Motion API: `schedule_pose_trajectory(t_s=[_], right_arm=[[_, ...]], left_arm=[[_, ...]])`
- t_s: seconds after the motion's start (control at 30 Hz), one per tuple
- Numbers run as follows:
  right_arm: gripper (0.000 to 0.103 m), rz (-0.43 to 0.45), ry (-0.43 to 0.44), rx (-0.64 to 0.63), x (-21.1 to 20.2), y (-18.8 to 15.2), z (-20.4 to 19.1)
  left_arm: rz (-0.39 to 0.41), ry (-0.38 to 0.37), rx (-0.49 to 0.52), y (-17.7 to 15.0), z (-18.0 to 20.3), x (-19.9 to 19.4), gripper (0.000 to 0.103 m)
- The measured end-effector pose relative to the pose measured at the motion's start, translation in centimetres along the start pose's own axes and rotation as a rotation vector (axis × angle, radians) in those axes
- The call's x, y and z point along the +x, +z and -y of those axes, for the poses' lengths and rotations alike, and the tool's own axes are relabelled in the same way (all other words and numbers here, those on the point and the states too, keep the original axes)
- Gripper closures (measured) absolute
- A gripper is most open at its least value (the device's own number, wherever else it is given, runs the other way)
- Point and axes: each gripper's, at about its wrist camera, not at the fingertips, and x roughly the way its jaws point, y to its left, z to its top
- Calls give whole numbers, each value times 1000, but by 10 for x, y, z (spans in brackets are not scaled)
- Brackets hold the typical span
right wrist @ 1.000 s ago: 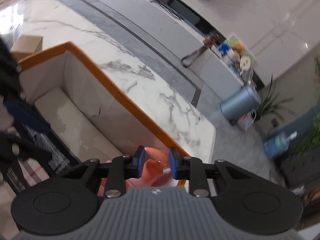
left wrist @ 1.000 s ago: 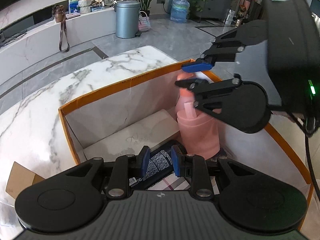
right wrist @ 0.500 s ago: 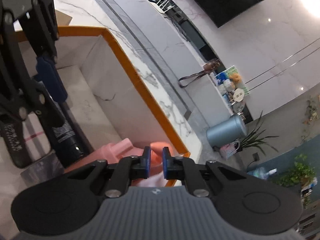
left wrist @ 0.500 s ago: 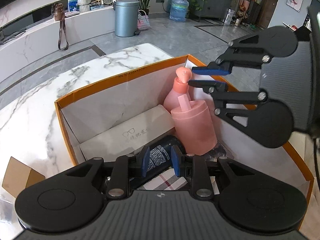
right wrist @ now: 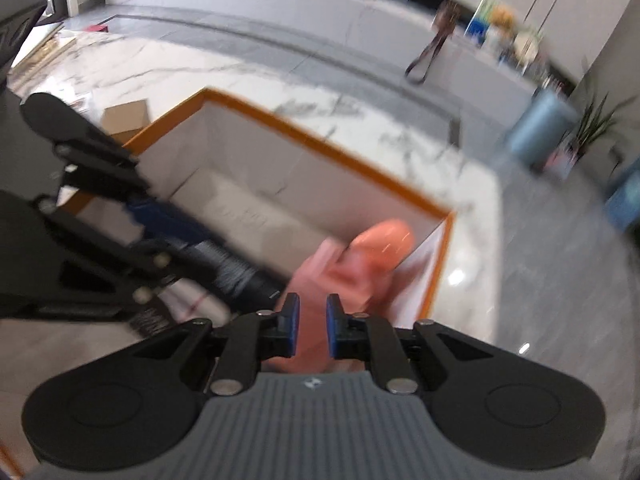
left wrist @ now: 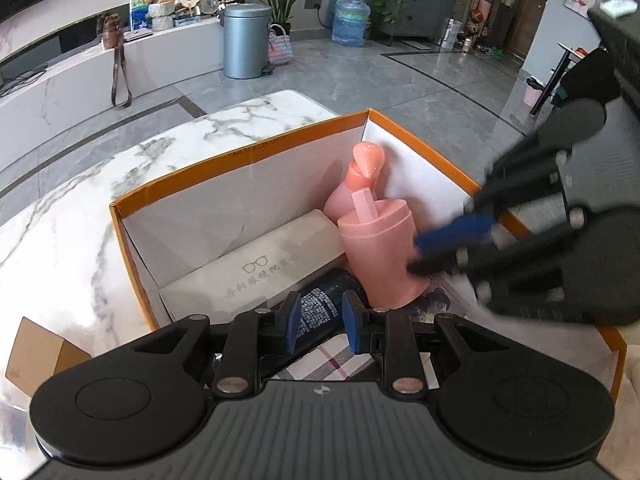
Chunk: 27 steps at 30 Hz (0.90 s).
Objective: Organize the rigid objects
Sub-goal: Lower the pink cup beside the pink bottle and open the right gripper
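An orange-rimmed cardboard box [left wrist: 256,156] stands on the marble table. Inside it a pink pump bottle [left wrist: 384,256] stands upright in the far right corner, beside a white glasses case [left wrist: 256,268], a dark blue can [left wrist: 324,304] and a plaid item [left wrist: 328,364]. My left gripper [left wrist: 318,322] hovers over the box's near side, jaws slightly apart and empty. My right gripper [right wrist: 312,330] is above the pink bottle [right wrist: 368,256], jaws slightly apart with nothing between them; it shows blurred in the left wrist view [left wrist: 444,244], next to the bottle's right side.
A small brown cardboard box [left wrist: 36,356] lies on the table left of the orange box. The marble tabletop [left wrist: 80,216] extends left and behind. A grey bin [left wrist: 245,40] and a water jug [left wrist: 351,20] stand on the floor beyond.
My right gripper has let go of the pink bottle's pump, dropped to the bottle's right side and swung around. The bottle stays upright in the box. My left gripper has barely moved.
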Motion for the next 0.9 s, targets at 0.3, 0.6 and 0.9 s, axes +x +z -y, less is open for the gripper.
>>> schedule_pose_trajectory(t_s=[0.3,0.6,0.9], right_arm=[[100,-147,-14,-82,28,-12,-21],[100,-190,-39,-61,42,-14,-22],[97,-186,-31,-65,23,-14,-27]], left_arm=[[23,4,17,-1,3,0,74],[27,4,14,0,4,1,74],[22,13,20,1,4,2,74]])
